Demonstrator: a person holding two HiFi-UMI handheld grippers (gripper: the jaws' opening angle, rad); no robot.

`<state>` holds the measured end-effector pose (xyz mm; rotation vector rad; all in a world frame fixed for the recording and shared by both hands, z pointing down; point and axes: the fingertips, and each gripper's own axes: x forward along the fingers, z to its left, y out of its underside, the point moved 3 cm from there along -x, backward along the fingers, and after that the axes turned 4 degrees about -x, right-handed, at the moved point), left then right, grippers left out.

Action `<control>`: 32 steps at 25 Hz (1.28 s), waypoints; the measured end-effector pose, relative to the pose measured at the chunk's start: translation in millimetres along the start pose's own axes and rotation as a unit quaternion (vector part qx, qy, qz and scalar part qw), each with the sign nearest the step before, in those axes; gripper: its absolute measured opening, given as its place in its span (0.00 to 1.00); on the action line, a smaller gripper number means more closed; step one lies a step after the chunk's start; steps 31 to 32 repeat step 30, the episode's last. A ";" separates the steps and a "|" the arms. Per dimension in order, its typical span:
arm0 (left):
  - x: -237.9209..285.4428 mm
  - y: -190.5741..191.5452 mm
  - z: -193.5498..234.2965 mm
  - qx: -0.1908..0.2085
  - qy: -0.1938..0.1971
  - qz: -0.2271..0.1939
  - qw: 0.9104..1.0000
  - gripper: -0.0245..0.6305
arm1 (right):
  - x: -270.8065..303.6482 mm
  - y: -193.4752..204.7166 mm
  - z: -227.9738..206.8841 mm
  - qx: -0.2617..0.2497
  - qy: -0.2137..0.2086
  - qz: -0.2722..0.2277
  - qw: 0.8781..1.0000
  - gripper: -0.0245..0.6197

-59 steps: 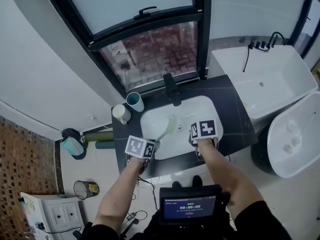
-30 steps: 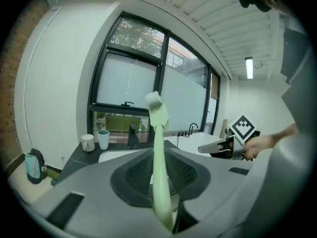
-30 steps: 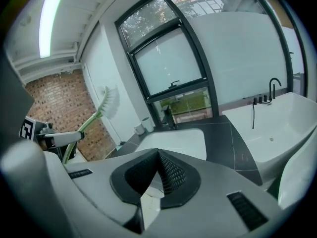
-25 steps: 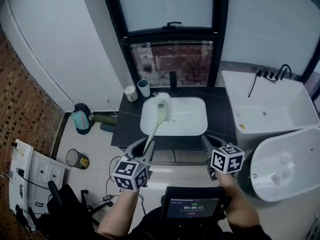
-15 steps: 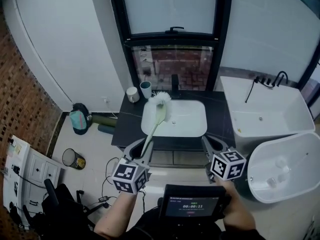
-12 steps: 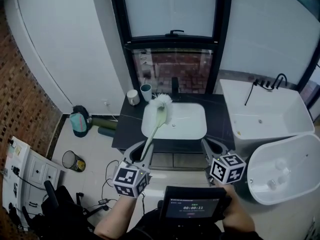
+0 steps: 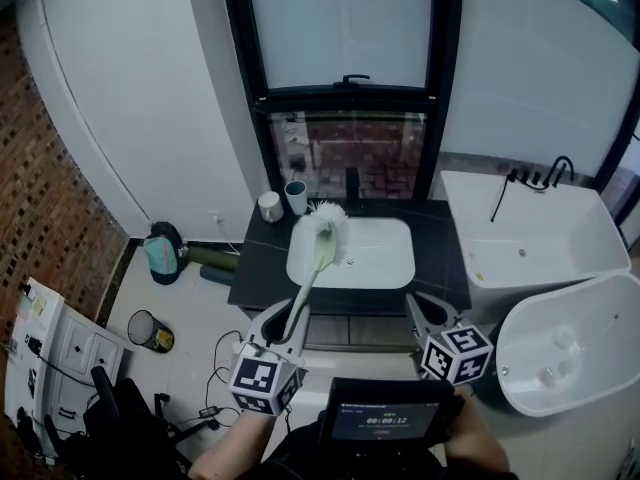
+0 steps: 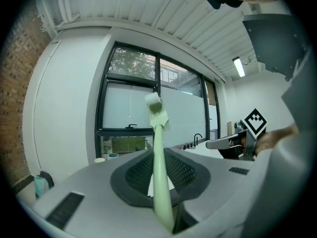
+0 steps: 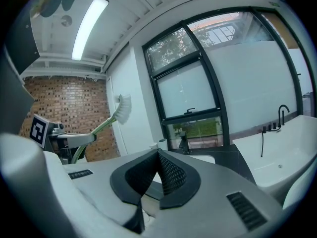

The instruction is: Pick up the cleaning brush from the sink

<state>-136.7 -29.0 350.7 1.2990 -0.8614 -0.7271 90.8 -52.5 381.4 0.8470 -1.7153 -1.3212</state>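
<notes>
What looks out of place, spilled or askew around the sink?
Nothing stands out. The brush is up off the sink, held slanted by the left gripper. The cups stand upright on the counter, and no spill shows.

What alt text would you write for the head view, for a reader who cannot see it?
The left gripper holds a pale green cleaning brush by its handle, its white bristle head pointing toward the white sink. The right gripper is beside it, empty; a bathtub stands to the right.
</notes>
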 end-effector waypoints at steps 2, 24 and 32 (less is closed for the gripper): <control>-4.5 -0.8 -1.0 0.004 -0.003 -0.005 1.000 0.16 | -2.7 -1.6 2.4 -0.005 -0.003 -0.005 1.000 0.01; -9.0 0.2 -6.7 -0.003 -0.003 -0.016 1.000 0.16 | -18.8 -11.3 1.1 -0.013 0.007 -0.022 1.000 0.01; -6.4 -3.3 -8.3 -0.003 -0.005 -0.022 1.000 0.16 | -20.8 -9.9 -1.4 -0.013 0.009 -0.021 1.000 0.01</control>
